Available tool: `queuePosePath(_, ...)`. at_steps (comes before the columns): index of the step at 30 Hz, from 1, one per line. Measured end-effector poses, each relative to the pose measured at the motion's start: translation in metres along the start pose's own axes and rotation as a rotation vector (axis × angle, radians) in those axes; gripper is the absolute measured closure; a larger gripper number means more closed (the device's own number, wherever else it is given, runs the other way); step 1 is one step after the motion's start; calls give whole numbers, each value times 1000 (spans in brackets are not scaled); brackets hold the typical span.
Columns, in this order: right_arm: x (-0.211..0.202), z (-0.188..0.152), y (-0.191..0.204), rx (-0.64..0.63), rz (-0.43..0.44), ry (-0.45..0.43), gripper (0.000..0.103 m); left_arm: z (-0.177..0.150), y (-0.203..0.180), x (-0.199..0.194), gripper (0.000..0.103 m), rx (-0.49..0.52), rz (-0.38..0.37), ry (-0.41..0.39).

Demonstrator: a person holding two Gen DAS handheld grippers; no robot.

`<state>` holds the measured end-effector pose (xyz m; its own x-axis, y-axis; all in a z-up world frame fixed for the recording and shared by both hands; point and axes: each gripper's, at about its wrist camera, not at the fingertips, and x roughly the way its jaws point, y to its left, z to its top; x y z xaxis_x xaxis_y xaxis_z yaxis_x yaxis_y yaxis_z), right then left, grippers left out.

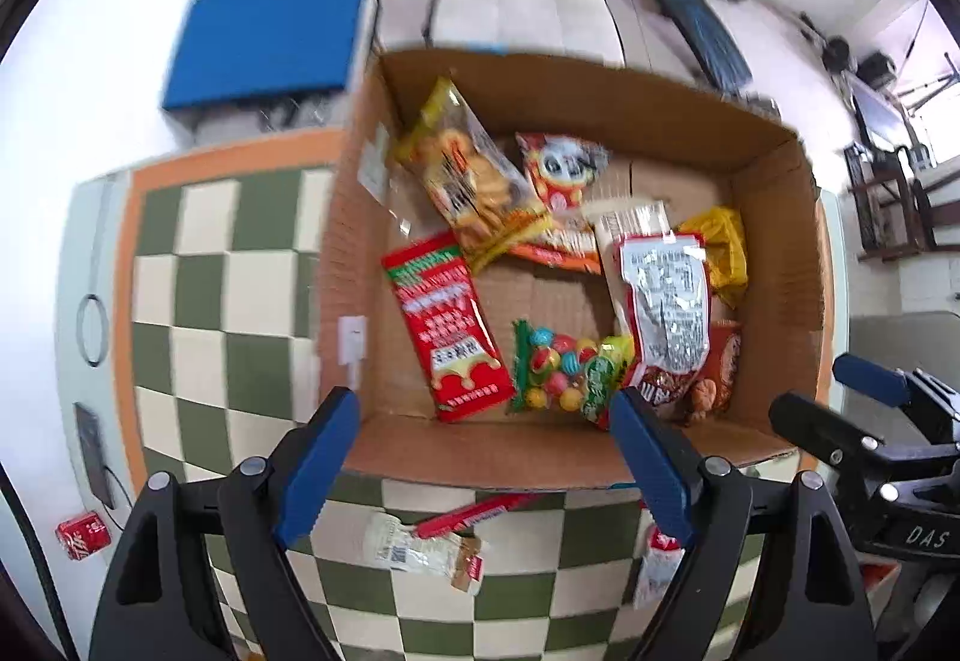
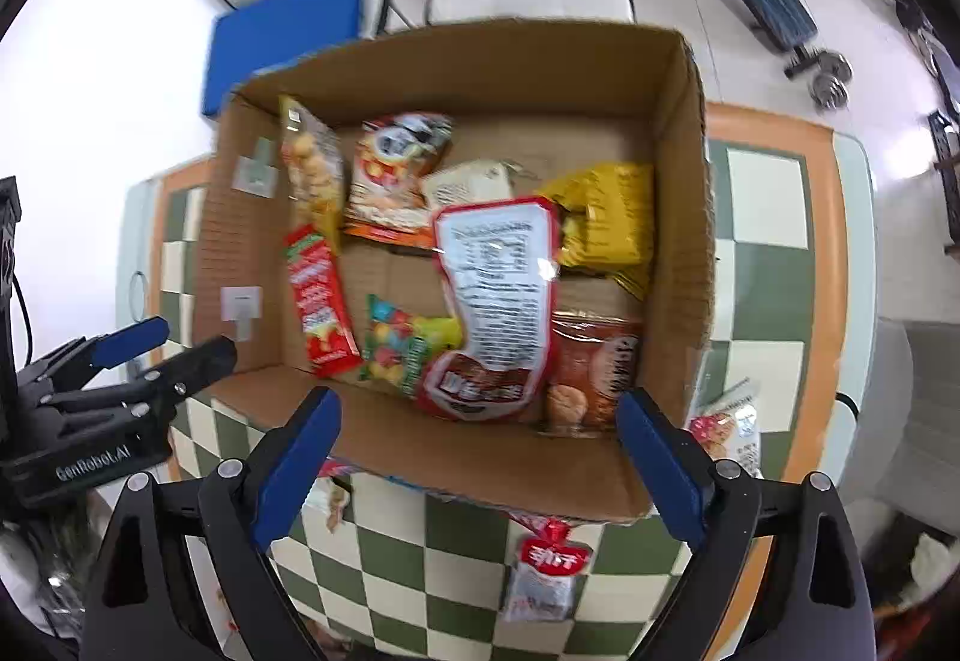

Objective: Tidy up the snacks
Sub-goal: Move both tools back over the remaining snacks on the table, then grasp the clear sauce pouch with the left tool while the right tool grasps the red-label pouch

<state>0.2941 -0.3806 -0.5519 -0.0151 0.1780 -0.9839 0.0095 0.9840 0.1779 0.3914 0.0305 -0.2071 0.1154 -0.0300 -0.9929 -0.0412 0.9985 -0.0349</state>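
An open cardboard box (image 1: 774,217) (image 2: 678,217) stands on a green-and-cream checkered table and holds several snack packets: a long red packet (image 1: 447,325) (image 2: 315,295), a bag of coloured candy balls (image 1: 555,367) (image 2: 396,343), a red-and-white pouch (image 1: 666,313) (image 2: 498,289), a yellow bag (image 1: 720,247) (image 2: 606,223) and a biscuit pack (image 1: 468,175). My left gripper (image 1: 486,421) hovers open and empty over the box's near wall. My right gripper (image 2: 480,421) is open and empty over the near wall too. Loose packets lie on the table in front: a white one (image 1: 420,547), a red-topped one (image 2: 543,571).
A snack packet (image 2: 729,427) lies right of the box. A red can (image 1: 81,532) lies on the floor at the left. A blue mat (image 1: 264,43) and white cushioned seats are behind the table. The other gripper shows at each view's edge (image 1: 864,403) (image 2: 144,355).
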Motion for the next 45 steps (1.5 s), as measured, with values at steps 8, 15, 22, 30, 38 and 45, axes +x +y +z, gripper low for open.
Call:
queuePosePath(8,-24,-57,18,-37,17,-106,7,-59,12,-33,18,-59,-21,-104)
queuePosePath(15,-6,-129,-2,62,33,-83,7,-124,33,26,18,-142,-79,88)
queuePosePath(22,57,-185,-57,266,39,55,7,-146,32,93,18,-96,5,223)
queuePosePath(30,104,-213,-84,357,-8,114,7,-147,70,154,18,-381,-25,343)
queuePosePath(38,120,-221,-67,281,-67,142,7,-177,73,170,18,-300,89,390)
queuePosePath(45,122,-226,-56,251,-79,149,7,-215,92,148,18,-261,66,361)
